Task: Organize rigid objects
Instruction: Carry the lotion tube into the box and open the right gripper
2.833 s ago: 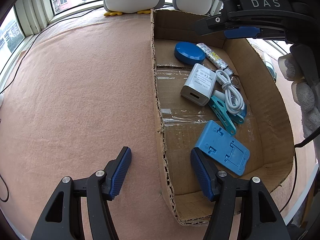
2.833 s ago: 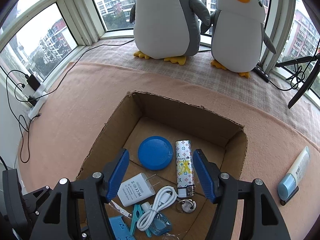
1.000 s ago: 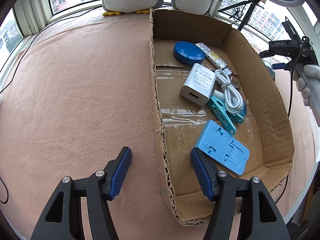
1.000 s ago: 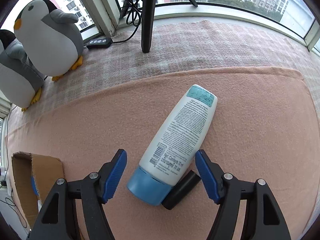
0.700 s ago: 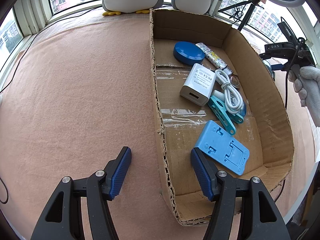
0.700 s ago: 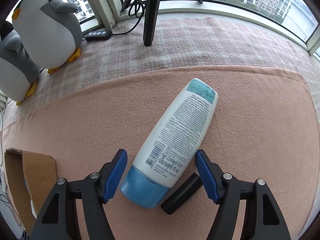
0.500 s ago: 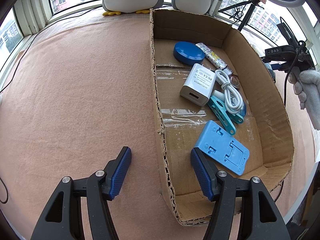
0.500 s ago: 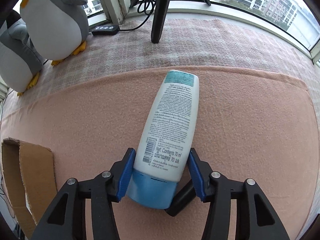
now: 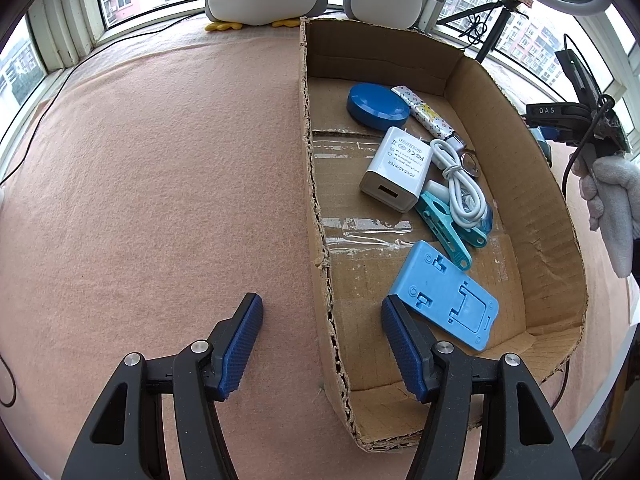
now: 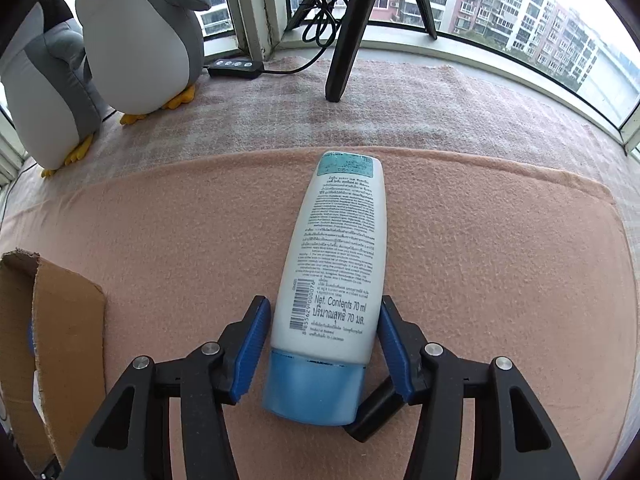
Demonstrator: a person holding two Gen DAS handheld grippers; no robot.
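Cardboard box lies open on the pink blanket, and it holds a blue round lid, a patterned lighter, a white charger, a coiled white cable, a teal clip and a blue phone stand. Left gripper hangs wide open, its two pads on either side of the box's near wall. Over on the right, the right gripper is clamped on the lotion bottle just above its blue cap. Bottle lies flat on the blanket outside the box, long axis running away from the camera, cap nearest. A black cylinder sits touching the cap. Two plush penguins and a tripod leg stand beyond.
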